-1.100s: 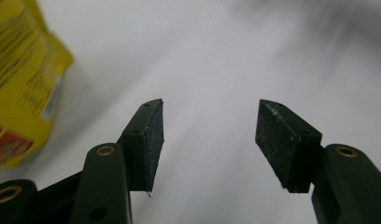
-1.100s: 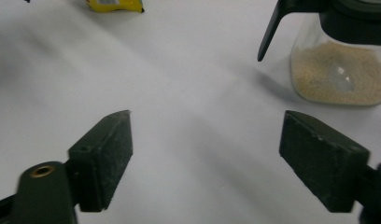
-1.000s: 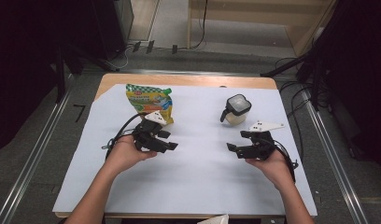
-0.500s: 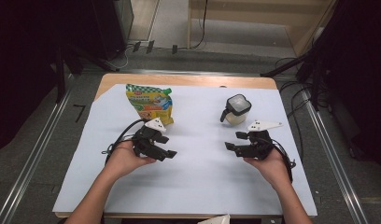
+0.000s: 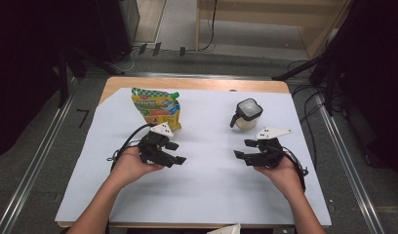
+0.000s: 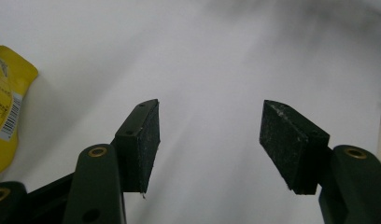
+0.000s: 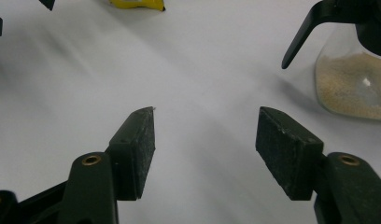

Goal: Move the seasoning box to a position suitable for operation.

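Across the middle of the high view a white sheet (image 5: 207, 190) is spread over a wooden table (image 5: 197, 84), whose bare edge is seen along the top. Upper left of centre on the sheet, a yellow-green snack pouch (image 5: 155, 107) is laid flat; its yellow corner is seen at the left edge of the left gripper view (image 6: 6, 116). Right of centre, a glass jar (image 5: 247, 116) with a black lid and handle is stood upright, with pale granules seen through the glass at the upper right of the right gripper view (image 7: 352, 84). Lower left of centre, the left gripper (image 5: 175, 152) is held just below the pouch, not touching it; its jaws are parted, have just been closing slightly, and nothing but white sheet is seen between the pads (image 6: 146, 140). Lower right of centre, the right gripper (image 5: 242, 148) is held just below the jar, apart from it; its jaws are also parted, have just been closing, and nothing is gripped between the pads (image 7: 142, 144). Both grippers are pointed toward the middle of the frame.
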